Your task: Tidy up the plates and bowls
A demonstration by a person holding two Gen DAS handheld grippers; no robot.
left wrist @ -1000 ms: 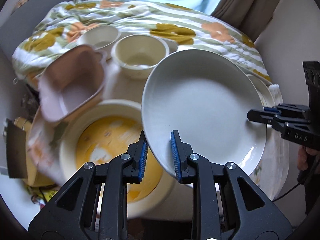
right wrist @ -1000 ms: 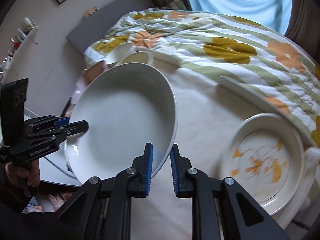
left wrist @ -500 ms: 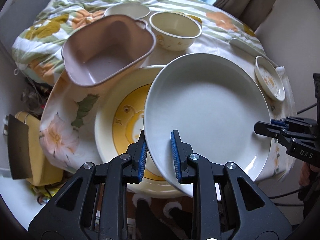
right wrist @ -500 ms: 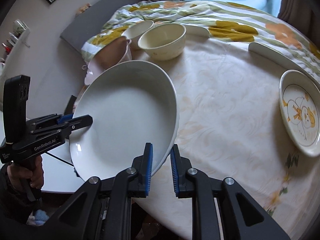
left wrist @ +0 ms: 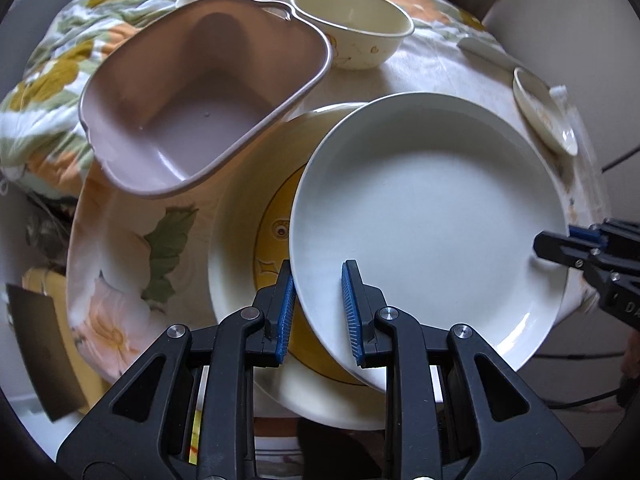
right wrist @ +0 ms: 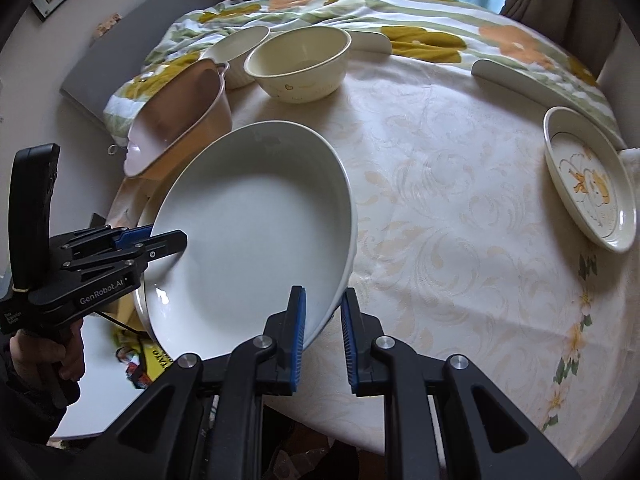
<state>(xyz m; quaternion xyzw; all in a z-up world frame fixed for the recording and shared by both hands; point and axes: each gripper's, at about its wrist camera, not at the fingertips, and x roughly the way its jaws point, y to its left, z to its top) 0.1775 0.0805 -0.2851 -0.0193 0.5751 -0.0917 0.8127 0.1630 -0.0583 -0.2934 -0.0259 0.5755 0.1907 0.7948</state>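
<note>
A large plain white plate [left wrist: 428,216] is held by both grippers over a cream plate with a yellow picture [left wrist: 244,248]. My left gripper [left wrist: 318,308] is shut on the white plate's near rim. My right gripper [right wrist: 322,332] is shut on its opposite rim; the white plate also shows in the right wrist view [right wrist: 252,232]. The white plate sits low, overlapping the yellow plate at the table's left edge. A pink square bowl [left wrist: 200,104] stands tilted just behind them.
A cream bowl [right wrist: 298,64] and a smaller white bowl [right wrist: 240,50] stand at the back of the round table [right wrist: 460,220]. A small picture plate [right wrist: 588,176] lies at the right edge. A floral quilt [right wrist: 420,20] lies behind the table.
Both grippers have brought the white plate down and nearer to the table, over the yellow-picture plate. Both grips on the rim are unchanged.
</note>
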